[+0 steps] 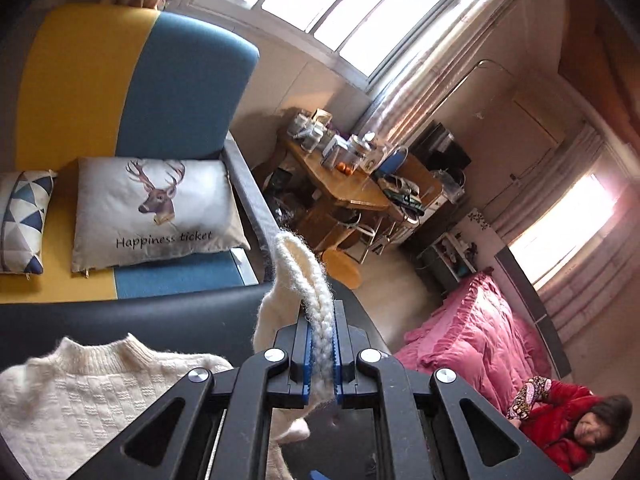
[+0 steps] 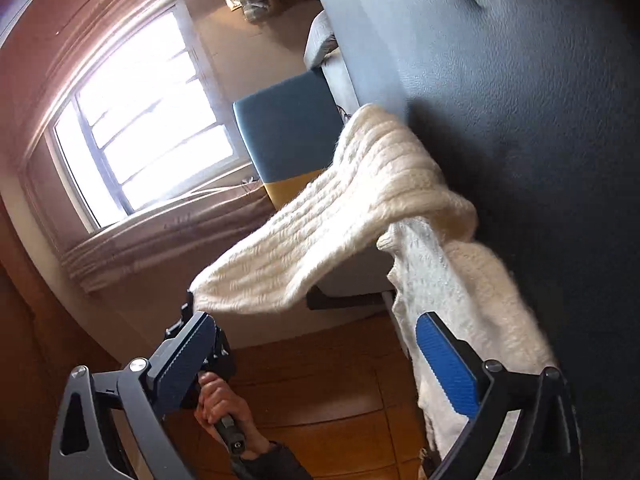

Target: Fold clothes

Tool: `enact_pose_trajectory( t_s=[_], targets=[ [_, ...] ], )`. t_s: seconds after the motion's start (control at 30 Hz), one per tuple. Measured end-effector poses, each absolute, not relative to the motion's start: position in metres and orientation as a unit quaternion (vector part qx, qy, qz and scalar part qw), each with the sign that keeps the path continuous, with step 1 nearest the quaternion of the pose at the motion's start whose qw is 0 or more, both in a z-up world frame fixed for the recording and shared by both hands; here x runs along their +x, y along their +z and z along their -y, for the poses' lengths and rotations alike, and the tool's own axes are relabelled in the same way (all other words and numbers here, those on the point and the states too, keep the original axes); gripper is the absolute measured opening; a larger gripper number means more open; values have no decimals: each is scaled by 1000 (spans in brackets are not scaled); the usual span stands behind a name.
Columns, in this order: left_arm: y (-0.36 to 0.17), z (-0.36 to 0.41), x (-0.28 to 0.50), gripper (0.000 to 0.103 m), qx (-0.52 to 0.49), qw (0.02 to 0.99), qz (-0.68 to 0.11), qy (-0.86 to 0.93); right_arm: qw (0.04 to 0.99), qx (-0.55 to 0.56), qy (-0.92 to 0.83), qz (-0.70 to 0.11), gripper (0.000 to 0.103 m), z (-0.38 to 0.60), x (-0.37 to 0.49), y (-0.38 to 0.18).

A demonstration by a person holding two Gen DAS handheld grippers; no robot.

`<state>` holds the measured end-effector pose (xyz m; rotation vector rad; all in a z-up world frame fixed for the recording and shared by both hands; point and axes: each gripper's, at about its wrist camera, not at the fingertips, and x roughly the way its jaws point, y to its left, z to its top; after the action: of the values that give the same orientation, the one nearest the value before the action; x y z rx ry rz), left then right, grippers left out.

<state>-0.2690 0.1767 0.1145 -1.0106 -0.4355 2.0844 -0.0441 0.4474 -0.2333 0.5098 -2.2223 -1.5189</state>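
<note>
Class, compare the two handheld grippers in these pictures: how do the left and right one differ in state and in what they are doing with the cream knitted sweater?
The left gripper has its jaws shut on a fold of the cream knitted sweater; the right gripper has its jaws wide open, holding nothing. The left one lifts a sleeve off the dark surface; the right one only lies beside the sweater's hanging edge. Both have black frames and blue ribbed pads.

Home living room: sofa (image 1: 132, 92), deer cushion (image 1: 156, 210), cluttered table (image 1: 344, 184), pink quilt (image 1: 480, 340).
</note>
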Motion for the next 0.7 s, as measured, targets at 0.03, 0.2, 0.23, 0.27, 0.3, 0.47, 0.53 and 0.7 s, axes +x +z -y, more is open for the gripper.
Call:
enact_pose_trajectory(
  t_s=[0.03,0.2,0.23,0.27,0.3,0.47,0.53,0.7],
  targets=[
    [119,-169,-267,8,-390,385,176,818,195,181,-540,799,103,-442,-49,-234],
    [141,-139,-257,8,-363,405,188,818,170,179,-528,812,103,-418,-84,-238],
    [144,-134,-255,8,-358,410,193,816,164,179,-527,814,103,-415,-92,-239],
    [148,-128,-252,8,-353,414,199,815,159,179,-525,817,103,-412,-99,-241],
    [152,-120,-249,8,-348,420,205,813,154,176,-527,817,103,-412,-105,-242],
    [158,-77,-240,8,-326,422,220,817,127,191,-560,796,103,-412,-135,-240],
    [148,-55,-240,8,-331,409,223,821,114,207,-591,771,103,-413,-137,-236],
    [68,9,-253,8,-380,328,237,832,109,236,-639,724,103,-411,-137,-230]
  ],
)
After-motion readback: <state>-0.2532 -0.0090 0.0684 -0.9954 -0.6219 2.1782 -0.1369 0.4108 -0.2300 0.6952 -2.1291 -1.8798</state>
